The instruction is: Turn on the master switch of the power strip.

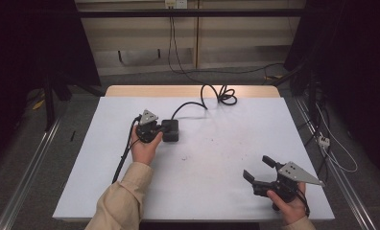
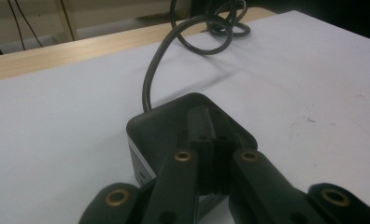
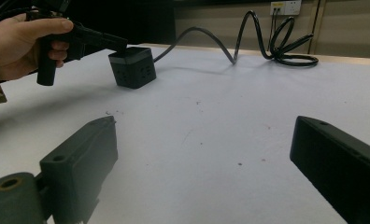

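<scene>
A black cube-shaped power socket (image 1: 172, 131) (image 2: 155, 128) (image 3: 135, 70) sits left of centre on the white table top (image 1: 226, 129). Its thick black cable (image 1: 212, 93) (image 2: 174, 56) (image 3: 248, 32) runs back to a coil at the far edge. My left gripper (image 1: 162, 129) (image 2: 210, 123) (image 3: 120, 44) is shut, jaws pressed together, and the tips rest on the cube's top face. Near the front right edge, my right gripper (image 1: 258, 168) (image 3: 204, 126) is open wide, with nothing between its fingers, pointing toward the cube.
The cable coil (image 1: 225, 96) lies at the table's far edge on a wooden strip (image 1: 130, 90). Metal rails (image 1: 29, 163) run along both sides of the table. Loose wires (image 1: 332, 143) lie on the floor at right.
</scene>
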Tool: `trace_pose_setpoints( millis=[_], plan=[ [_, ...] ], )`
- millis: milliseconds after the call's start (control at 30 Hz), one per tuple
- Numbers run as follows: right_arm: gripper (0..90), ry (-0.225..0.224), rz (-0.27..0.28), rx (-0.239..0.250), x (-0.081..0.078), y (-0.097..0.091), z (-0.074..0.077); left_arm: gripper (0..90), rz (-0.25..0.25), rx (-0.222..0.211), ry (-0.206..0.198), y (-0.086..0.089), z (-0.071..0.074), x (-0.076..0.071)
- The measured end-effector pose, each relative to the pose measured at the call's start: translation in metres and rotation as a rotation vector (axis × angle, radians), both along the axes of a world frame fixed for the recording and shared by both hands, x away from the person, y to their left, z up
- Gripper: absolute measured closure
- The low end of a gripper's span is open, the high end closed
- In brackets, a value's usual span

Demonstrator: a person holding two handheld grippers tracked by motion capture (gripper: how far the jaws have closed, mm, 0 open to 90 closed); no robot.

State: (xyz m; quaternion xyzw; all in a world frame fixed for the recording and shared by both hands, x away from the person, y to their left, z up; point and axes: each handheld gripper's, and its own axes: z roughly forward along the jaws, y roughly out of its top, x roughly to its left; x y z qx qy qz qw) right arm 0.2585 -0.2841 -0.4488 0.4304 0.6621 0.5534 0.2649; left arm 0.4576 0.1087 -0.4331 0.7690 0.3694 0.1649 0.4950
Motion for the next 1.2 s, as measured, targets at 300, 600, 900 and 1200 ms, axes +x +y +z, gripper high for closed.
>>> trace_pose_setpoints(
  millis=[300, 600, 900, 1200],
  plan=[
    [7.2, 0.001, 0.000, 0.002, -0.0001, 0.0006, 0.0003, 90.0, 0.003, 0.027, -0.005, -0.0023, 0.0007, -0.0015],
    [7.2, 0.001, 0.000, 0.002, -0.0002, 0.0005, 0.0002, 90.0, 0.004, 0.020, -0.002, -0.0021, 0.0005, -0.0015],
    [7.7, -0.002, 0.001, 0.001, 0.0002, 0.0002, 0.0001, 90.0, 0.009, 0.015, 0.001, -0.0019, 0.0003, -0.0016],
    [7.7, 0.005, 0.004, 0.003, 0.0014, 0.0001, -0.0006, 90.0, 0.008, 0.011, 0.002, -0.0015, 0.0002, -0.0014]
  ],
)
